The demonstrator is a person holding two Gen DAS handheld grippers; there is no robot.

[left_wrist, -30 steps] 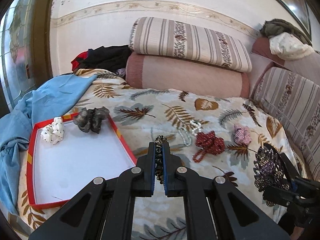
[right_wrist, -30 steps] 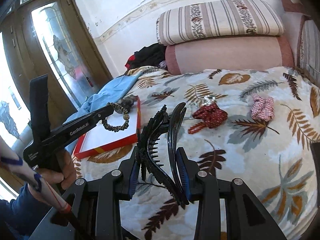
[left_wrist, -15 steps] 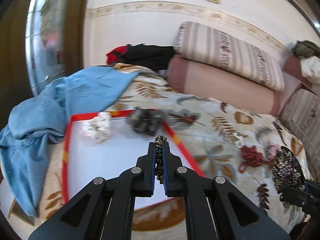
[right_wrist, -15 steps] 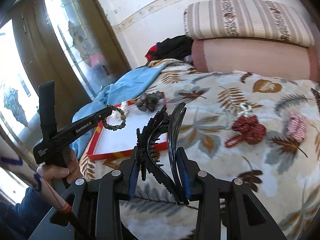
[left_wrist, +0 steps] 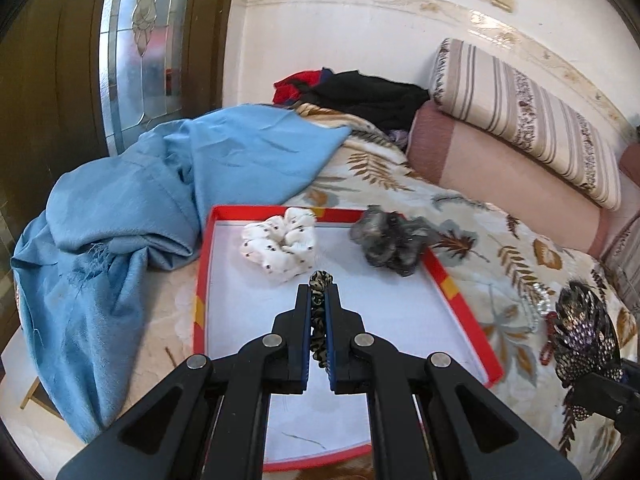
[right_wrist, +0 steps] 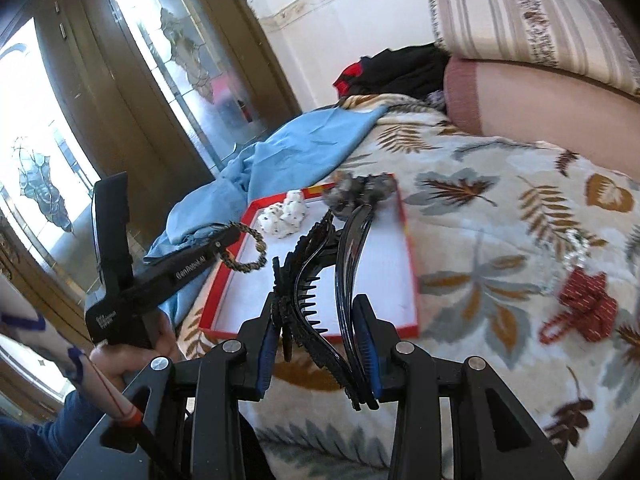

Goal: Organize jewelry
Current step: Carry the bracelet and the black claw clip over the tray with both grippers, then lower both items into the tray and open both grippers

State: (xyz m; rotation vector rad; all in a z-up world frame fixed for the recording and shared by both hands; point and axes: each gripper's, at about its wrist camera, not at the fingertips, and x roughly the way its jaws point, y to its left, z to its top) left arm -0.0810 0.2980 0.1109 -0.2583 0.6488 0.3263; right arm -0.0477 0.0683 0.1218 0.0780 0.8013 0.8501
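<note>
Leaf-print bed (left_wrist: 472,276): on my left wrist view, left tongs (left_wrist: 319,300) pinch a leopard scrunchie (left_wrist: 320,280) above the red tray (left_wrist: 204,280) (white scrunchie (left_wrist: 280,244) at 11 o'clock). Right view: right tongs (right_wrist: 316,320) clamp a black hair claw (right_wrist: 320,264), tray at 12.

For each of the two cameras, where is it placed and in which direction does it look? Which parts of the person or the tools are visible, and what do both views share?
Left wrist: sits on the left tool, looking down over the red tray; shows its fingers shut on a leopard-print hair tie.
Right wrist: sits on the right tool, facing the tray and door; shows its fingers gripping a black hair claw, plus the hand holding the left tool.
Shared: tray, white scrunchie, grey scrunchie, blue cloth.
</note>
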